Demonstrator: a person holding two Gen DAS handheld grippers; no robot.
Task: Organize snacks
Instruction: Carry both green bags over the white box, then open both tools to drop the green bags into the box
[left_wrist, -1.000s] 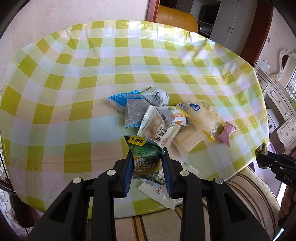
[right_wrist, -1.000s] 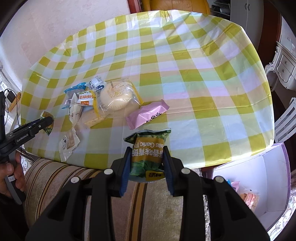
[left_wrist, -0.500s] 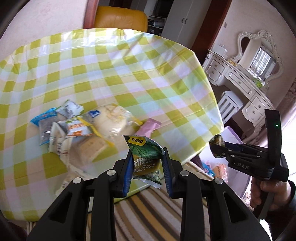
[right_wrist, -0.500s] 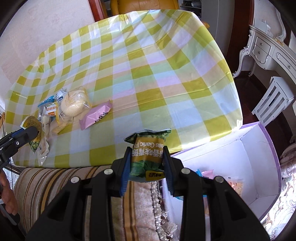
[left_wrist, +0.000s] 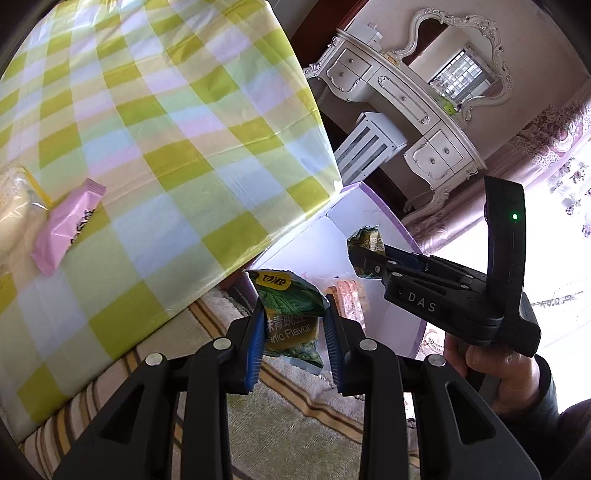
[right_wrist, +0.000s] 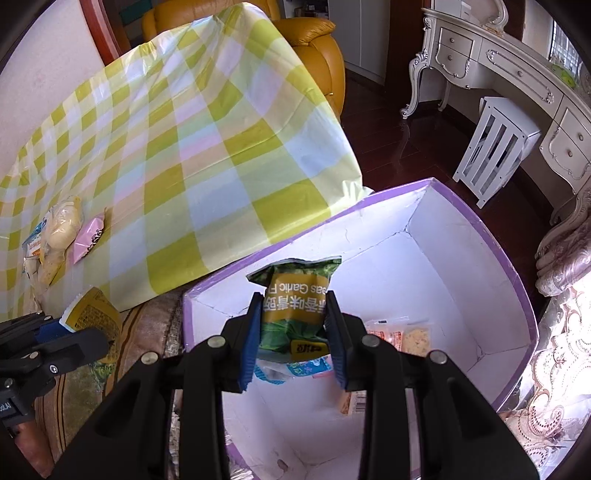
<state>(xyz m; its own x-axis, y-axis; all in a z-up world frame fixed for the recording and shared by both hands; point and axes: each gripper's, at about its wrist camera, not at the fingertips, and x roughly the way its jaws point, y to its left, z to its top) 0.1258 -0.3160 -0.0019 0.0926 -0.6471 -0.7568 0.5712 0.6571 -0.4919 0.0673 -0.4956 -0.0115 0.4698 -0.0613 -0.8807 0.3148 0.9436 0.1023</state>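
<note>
While the right gripper (right_wrist: 291, 334) pinches a green pea packet (right_wrist: 293, 295) reading "Garlic" above the purple-rimmed box (right_wrist: 517, 280), the left gripper (left_wrist: 295, 334) clamps a similar "Garlic Flavor" packet (left_wrist: 290, 306) beside the table (left_wrist: 177, 122).

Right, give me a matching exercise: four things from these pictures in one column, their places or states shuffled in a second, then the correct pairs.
Things:
1. pink snack packet
2. purple-rimmed box
3. left gripper
4. right gripper

Places or states:
A. holds a green pea packet over the box
B. lies on the checked tablecloth
C. stands beside the table, snacks inside
D. holds a green packet near the table edge

Pairs: 1-B, 2-C, 3-D, 4-A
</note>
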